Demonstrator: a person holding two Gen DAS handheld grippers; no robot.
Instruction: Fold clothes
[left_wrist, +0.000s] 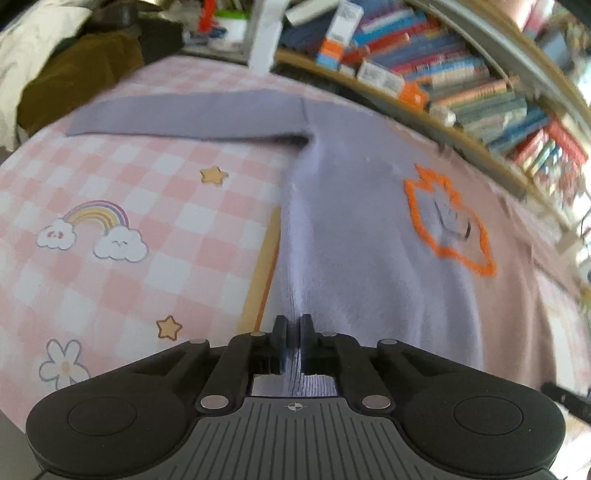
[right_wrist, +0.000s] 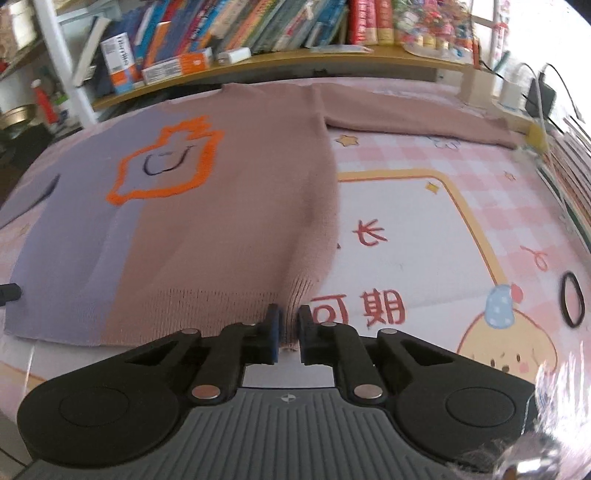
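1. Across the bed, flat on the pink checked sheet (right_wrist: 461, 177), lies the sweater (right_wrist: 221, 206), front side up, its ribbed hem nearest me and its collar toward the far bookshelf (right_wrist: 258, 62). One half of it is lilac, the other dusty pink, with an orange outlined motif (right_wrist: 166, 162) over the seam between them.

2. Both sleeves are spread outward: the lilac sleeve (left_wrist: 184, 114) runs out to the left at the far side, the pink sleeve (right_wrist: 417, 114) out to the right.

3. My left gripper (left_wrist: 293, 341) is clamped on the lilac hem near that side edge; the knit bunches into a ridge running away from the jaws.

4. My right gripper (right_wrist: 290, 332) is pinched on the pink hem at its near right corner, fabric puckered up between the pads.

5. I judge the sweater soft, limp and fairly light. It will sag and stretch between my two grips rather than hold a line, and the knit should drag on the sheet rather than slide freely.

6. The ribbed hem is the thicker, firmer band, so it seems the soundest place to hold. A pinch this small could slip if I pull hard, so both corners should rise together and evenly.

7. The spread sleeves will trail and may flop under the body unless they are folded in.

8. Out to the right, a black hair tie (right_wrist: 572, 299) lies on the sheet, well apart from the sweater.
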